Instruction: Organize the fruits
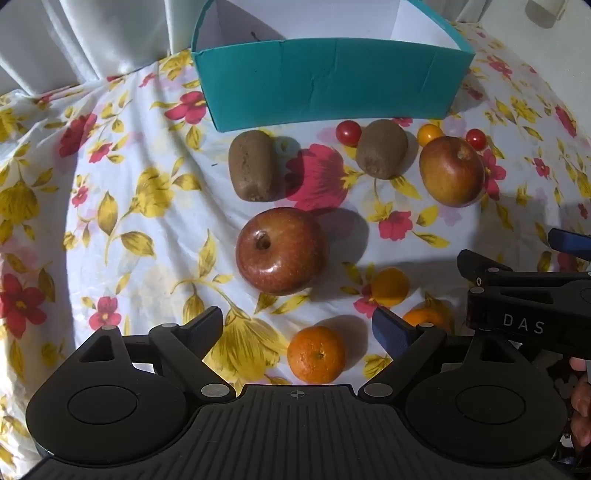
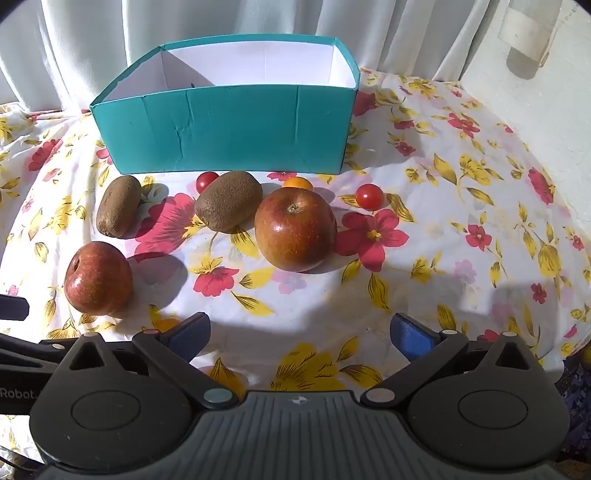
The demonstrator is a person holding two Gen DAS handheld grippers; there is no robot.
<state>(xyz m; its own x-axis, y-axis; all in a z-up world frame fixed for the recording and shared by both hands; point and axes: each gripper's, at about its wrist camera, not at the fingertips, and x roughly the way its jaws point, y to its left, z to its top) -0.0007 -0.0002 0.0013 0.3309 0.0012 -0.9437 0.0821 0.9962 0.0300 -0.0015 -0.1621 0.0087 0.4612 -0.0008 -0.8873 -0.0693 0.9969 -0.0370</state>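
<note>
A teal box (image 1: 328,83) (image 2: 229,125) with a white inside stands at the back of a flowered cloth. In front of it lie two kiwis (image 1: 252,170) (image 1: 381,148), two apples (image 1: 281,251) (image 1: 451,170), two red cherry tomatoes (image 1: 348,132) (image 1: 476,139), yellow small fruits (image 1: 429,133) (image 1: 389,287) and a mandarin (image 1: 316,353). My left gripper (image 1: 299,326) is open, the mandarin between its fingers. My right gripper (image 2: 300,334) is open and empty, short of the right apple (image 2: 295,229); it also shows at the right of the left wrist view (image 1: 517,280).
White curtains (image 2: 221,22) hang behind the box. A white wall (image 2: 535,110) bounds the right side. Another orange fruit (image 1: 423,317) is half hidden behind my left gripper's right finger. Open cloth (image 2: 461,229) lies right of the fruits.
</note>
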